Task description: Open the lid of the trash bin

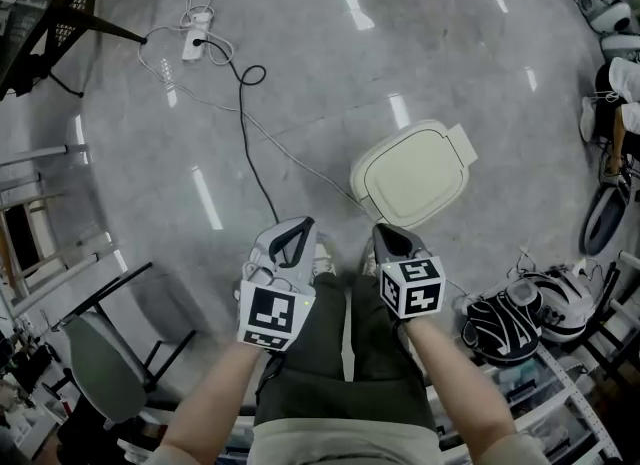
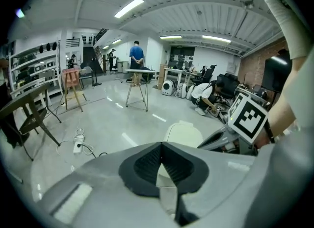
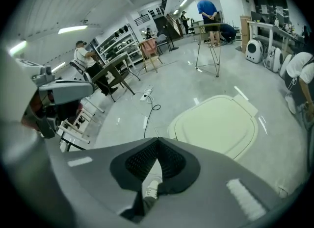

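Note:
A cream trash bin [image 1: 412, 175] stands on the grey floor ahead of me, its lid [image 3: 218, 124] down flat. The same bin [image 2: 182, 135] shows small past the left jaws. My left gripper [image 1: 296, 226] is held at waist height, short of the bin and to its left, jaws shut with nothing between them. My right gripper [image 1: 388, 235] hangs just before the bin's near edge, also shut and empty. Both grippers are apart from the bin.
A black cable [image 1: 250, 143] runs across the floor to a white power strip [image 1: 195, 37] at the far left. Helmets and gear [image 1: 520, 315] crowd shelves at right. A chair [image 1: 100, 353] stands at lower left. People work at tables [image 2: 137, 72] far off.

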Demonstrator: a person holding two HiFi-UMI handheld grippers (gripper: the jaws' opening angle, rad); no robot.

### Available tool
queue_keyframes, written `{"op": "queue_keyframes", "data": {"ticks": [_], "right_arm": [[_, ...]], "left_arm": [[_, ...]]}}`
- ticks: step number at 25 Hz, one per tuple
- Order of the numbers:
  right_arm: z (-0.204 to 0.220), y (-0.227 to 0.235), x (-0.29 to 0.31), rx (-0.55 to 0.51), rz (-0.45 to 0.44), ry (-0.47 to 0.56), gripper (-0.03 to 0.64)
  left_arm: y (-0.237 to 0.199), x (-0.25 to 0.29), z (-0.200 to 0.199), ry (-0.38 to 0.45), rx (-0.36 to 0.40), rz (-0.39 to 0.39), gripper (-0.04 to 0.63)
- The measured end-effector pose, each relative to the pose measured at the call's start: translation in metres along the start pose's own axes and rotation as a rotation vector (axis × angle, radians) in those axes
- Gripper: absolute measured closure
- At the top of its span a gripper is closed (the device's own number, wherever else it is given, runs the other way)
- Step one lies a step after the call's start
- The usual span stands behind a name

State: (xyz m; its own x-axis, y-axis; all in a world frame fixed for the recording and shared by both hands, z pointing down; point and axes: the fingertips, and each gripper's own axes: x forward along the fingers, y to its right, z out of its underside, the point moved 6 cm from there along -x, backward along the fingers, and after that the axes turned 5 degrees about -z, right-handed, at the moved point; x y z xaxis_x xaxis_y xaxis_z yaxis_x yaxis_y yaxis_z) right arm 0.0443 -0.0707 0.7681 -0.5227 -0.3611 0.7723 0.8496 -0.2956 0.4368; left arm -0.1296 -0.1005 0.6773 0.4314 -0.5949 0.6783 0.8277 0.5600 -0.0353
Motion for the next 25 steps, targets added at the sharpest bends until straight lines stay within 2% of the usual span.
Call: {"op": "queue_keyframes", "data": {"ticks": [5, 12, 16, 21, 25], "right_arm": [[0.029, 0.024, 0.044, 0.041, 0.052, -0.052, 0.614], [0.046, 0.042, 0.089, 0.117, 0.110, -0.086, 0.614], [0.051, 0.038, 0.097, 0.088, 0.168, -0.089, 0.614], [0.055, 0.034, 0.099, 0.121, 0.214, -0.054, 0.614], [0.051, 0.032, 0.093, 0.125, 0.212, -0.078, 0.614]], "left_arm": [[-0.009, 0.029, 0.035, -0.033, -0.045, -0.026, 0.594], [-0.013, 0.050, 0.064, -0.060, -0.059, -0.017, 0.594], [-0.017, 0.050, 0.069, -0.065, -0.066, -0.023, 0.594], [-0.024, 0.046, 0.071, -0.072, -0.067, -0.037, 0.594], [-0.025, 0.040, 0.064, -0.075, -0.061, -0.037, 0.594]]}}
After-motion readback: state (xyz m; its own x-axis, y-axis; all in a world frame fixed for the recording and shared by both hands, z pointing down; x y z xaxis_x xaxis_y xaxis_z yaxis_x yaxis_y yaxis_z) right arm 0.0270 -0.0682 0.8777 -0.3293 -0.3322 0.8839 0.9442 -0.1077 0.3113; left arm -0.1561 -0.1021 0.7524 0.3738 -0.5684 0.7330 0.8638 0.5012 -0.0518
